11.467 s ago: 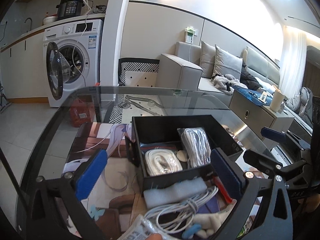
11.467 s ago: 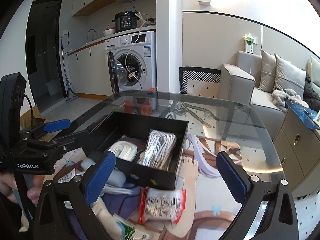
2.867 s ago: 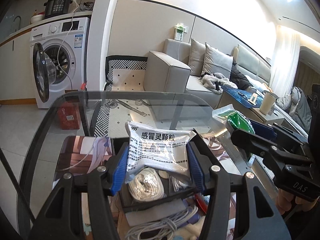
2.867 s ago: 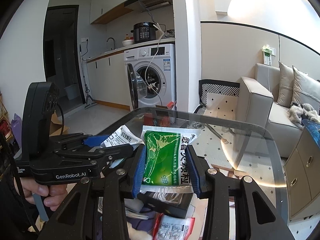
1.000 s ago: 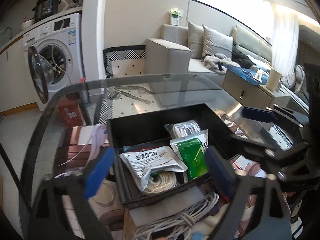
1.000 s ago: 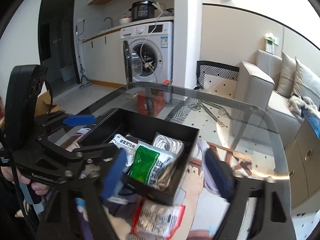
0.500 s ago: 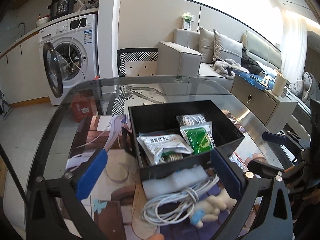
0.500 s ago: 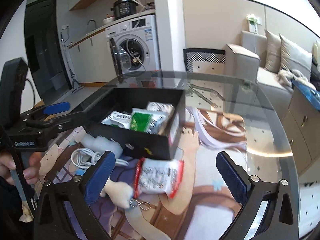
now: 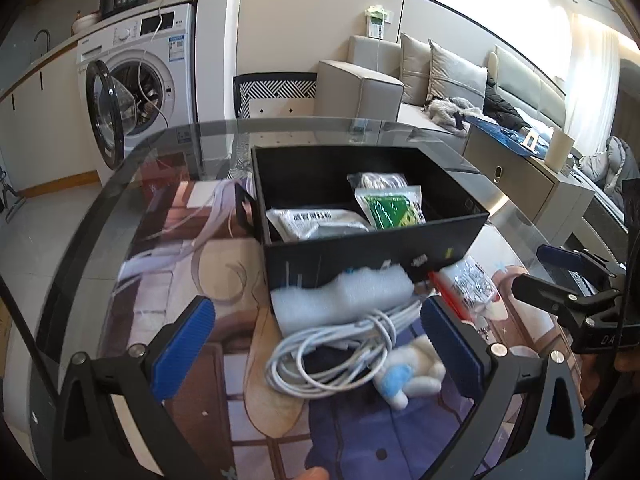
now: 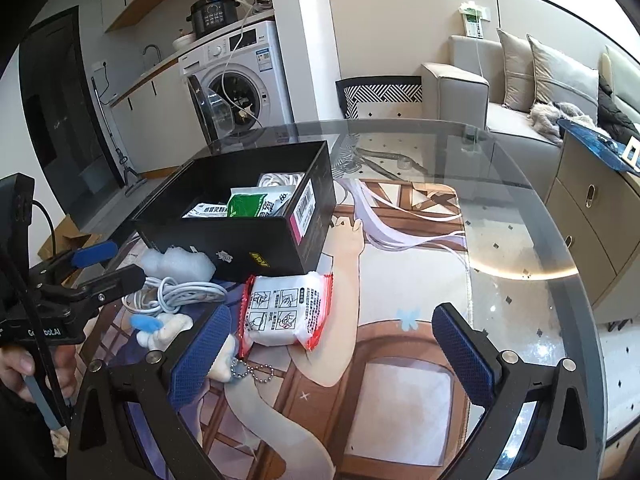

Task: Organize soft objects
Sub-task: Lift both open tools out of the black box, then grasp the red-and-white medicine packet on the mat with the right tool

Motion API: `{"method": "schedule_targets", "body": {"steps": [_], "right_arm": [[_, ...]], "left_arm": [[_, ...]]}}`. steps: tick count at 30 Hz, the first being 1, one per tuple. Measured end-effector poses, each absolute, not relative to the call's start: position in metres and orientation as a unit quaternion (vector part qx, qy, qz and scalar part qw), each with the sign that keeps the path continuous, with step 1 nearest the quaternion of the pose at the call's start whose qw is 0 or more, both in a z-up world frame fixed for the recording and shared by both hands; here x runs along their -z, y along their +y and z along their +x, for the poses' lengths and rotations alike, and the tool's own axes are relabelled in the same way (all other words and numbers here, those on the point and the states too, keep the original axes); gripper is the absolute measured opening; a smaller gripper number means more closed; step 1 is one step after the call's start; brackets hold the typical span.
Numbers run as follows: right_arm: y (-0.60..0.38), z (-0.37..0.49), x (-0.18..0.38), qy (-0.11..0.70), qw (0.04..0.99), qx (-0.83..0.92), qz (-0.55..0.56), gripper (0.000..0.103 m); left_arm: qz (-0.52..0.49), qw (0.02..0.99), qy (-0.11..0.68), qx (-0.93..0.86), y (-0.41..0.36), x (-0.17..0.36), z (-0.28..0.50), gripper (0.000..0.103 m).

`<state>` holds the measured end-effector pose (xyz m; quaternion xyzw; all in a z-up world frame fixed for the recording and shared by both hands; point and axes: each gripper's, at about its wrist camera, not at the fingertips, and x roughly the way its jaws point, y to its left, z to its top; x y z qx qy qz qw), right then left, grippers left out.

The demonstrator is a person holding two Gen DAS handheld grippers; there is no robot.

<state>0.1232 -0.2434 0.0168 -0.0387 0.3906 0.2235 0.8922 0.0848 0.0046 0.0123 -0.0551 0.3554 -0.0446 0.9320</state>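
A black box stands on the glass table and holds a white sachet, a green sachet and a bagged cable. In front of it lie a white foam block, a coiled white cable, a small white-and-blue plush and a red-edged packet. My left gripper hangs open above the coiled cable, gripping nothing. My right gripper is open just short of the red-edged packet, its left finger over the plush's bead chain.
A printed mat covers the glass table, whose curved edge runs along the right. A sofa and a cabinet stand beyond it, and a washing machine at the back left. A hand holds the left gripper.
The two sachets I held earlier now lie in the box. Both grippers have opened, drawn back from the box and sunk towards the things in front of it.
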Motion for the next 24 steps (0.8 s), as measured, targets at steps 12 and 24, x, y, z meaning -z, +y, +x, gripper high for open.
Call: {"method": "schedule_targets", "body": {"steps": [12, 24], "right_arm": [[-0.233, 0.13, -0.003, 0.414, 0.88, -0.229, -0.043, 0.102], [-0.209, 0.153, 0.011, 0.443, 0.863, -0.234, -0.067, 0.102]], "left_arm": [[-0.067, 0.919, 0.386, 0.04, 0.007, 0.007, 0.084, 0.103], [-0.067, 0.919, 0.387, 0.044, 0.007, 0.007, 0.08, 0.103]]}}
